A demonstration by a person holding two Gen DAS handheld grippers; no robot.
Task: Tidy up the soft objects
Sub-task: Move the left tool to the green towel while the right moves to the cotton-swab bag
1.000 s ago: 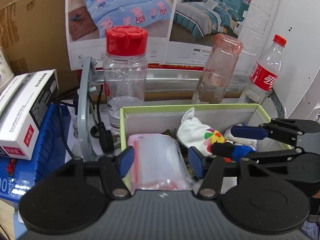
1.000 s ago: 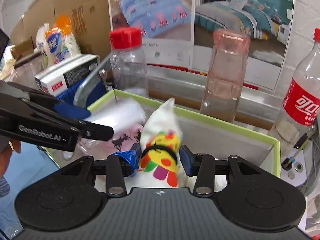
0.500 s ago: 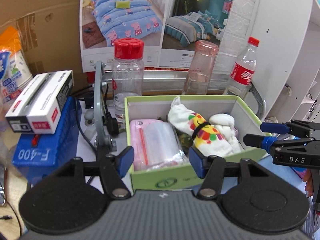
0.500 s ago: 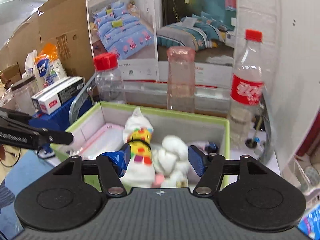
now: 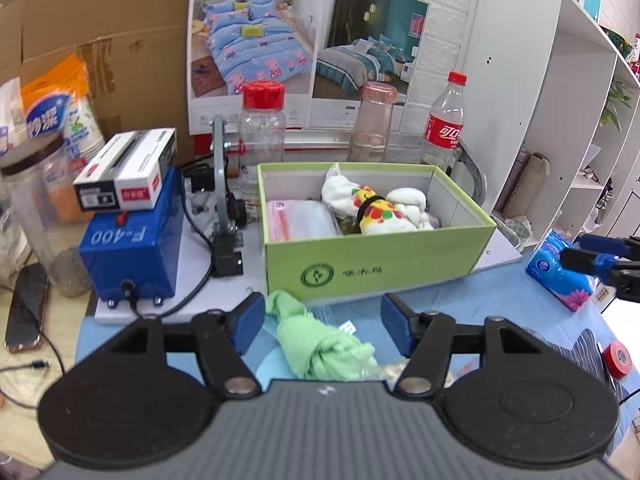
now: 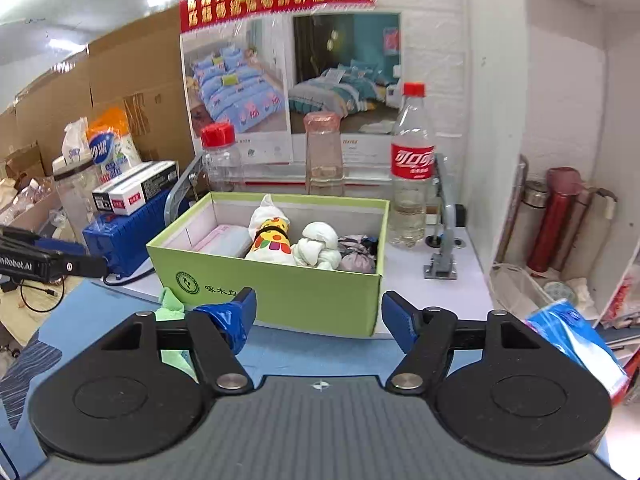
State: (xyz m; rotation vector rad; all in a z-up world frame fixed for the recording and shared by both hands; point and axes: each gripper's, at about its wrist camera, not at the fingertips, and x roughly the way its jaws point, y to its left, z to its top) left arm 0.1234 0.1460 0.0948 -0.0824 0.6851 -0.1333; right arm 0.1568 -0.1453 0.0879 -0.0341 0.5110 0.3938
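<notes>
Behind the green box (image 5: 376,264) we see three bottles; the rolled socks (image 5: 376,210) lie inside it; a green cloth (image 5: 320,344) lies before it, between the left claw (image 5: 323,322) fingers, spread apart; the right claw (image 6: 319,316) is also apart, empty.

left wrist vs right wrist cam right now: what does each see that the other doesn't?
Only the left wrist view shows the red tape roll and the phone at the far left edge.

Only the right wrist view shows the grey bundle at the box's right end and the red flask on the shelf.

Both show the green box, the colourful sock roll, the green cloth in front of the box, the cola bottle, and both grippers open: left gripper, right gripper.
</notes>
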